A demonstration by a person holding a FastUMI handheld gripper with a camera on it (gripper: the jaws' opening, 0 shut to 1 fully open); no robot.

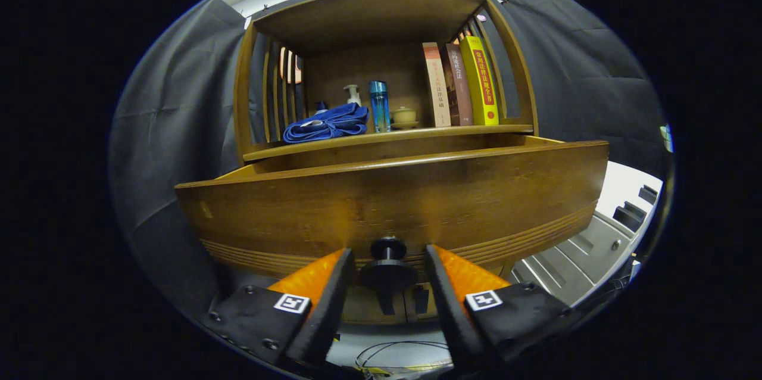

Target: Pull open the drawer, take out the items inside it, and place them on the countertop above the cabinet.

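The knob [387, 261] sits dead between the jaws of the gripper [387, 273], on the drawer [393, 195] front. The jaws stand open beside it, gripping nothing.

The drawer [393, 201] front rises in front of me, so its inside and anything lying in it are hidden. My tongs [388, 261] stand spread to either side of the dark knob [388, 249], and I cannot tell whether either finger touches it. On the surface [387, 137] above, the folded blue cloth [326, 124] covers the lower part of a pump bottle [353, 94] and most of a small blue thing behind it. The book [480, 79] spines are too small to make out.
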